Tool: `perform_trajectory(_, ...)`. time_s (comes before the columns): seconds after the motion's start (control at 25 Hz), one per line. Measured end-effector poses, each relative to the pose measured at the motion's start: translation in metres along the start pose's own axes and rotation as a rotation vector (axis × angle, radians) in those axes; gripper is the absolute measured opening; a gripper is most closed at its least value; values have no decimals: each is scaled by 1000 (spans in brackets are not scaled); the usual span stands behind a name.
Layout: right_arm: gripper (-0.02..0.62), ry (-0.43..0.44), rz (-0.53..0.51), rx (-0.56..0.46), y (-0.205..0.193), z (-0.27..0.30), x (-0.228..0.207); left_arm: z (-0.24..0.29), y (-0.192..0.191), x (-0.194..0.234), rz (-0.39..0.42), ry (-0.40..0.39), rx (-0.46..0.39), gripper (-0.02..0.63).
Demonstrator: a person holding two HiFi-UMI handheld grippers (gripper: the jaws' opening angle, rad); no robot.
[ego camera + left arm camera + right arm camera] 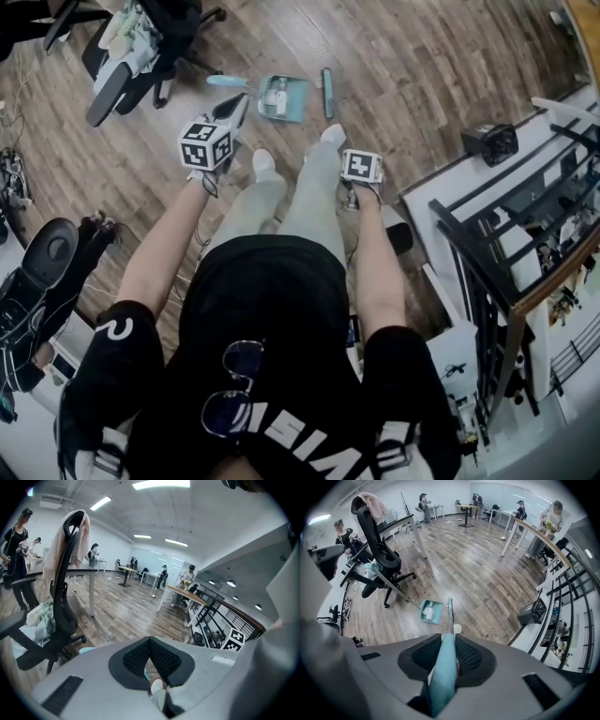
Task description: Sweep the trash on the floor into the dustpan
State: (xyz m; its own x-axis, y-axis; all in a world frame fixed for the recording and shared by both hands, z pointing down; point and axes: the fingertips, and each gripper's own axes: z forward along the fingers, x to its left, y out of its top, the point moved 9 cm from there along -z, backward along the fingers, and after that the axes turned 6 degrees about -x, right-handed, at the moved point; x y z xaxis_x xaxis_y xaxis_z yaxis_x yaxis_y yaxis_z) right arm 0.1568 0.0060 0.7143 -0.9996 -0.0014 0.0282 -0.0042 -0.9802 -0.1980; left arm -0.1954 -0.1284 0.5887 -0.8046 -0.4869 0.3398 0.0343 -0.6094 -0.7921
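A teal dustpan (298, 97) (437, 606) lies on the wood floor ahead of my feet, with a clear plastic bottle (277, 97) (427, 613) inside it. Its thin pole runs up to a teal grip (225, 82) (87, 649). The left gripper (242, 101) (150, 641) hovers just beside that grip, jaws shut with nothing between them. In the right gripper (356, 184) (447, 640), shut, sits the teal broom handle (442, 677). The broom head (326, 92) (450, 609) rests on the floor right of the dustpan.
A black office chair (131, 56) (379, 550) (61, 606) draped with clothes stands at the far left. On the right are a white shelf with a black box (489, 142) (532, 613) and a black rack (506, 253). Black gear (47, 272) lies at the left. People stand at distant desks.
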Motion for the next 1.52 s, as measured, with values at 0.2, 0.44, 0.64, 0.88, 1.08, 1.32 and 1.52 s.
perform_trajectory(0.2, 83, 5, -10, 7, -9, -4, 24, -30, -14, 12, -10, 22, -10, -2)
perform_trajectory(0.44, 84, 83, 40, -15, -24, -4, 57, -62, -29, 25, -25, 43, -25, -2)
perform_trajectory(0.64, 84, 187, 78, -43, -34, -5, 86, -83, -37, 34, -23, 52, -30, -2)
perform_trajectory(0.88, 84, 246, 99, -23, -42, -18, 100, -98, -37, 40, -13, 45, -37, -2)
perform_trajectory(1.08, 83, 202, 126, -66, -40, -29, 97, -104, -35, 43, 3, 32, -48, -2)
perform_trajectory(1.32, 83, 173, 184, -109, -47, -54, 90, -115, -25, 41, 11, 20, -77, -2)
perform_trajectory(1.52, 83, 177, 256, -203, -39, -87, 82, -120, -10, 36, 20, 0, -107, -2)
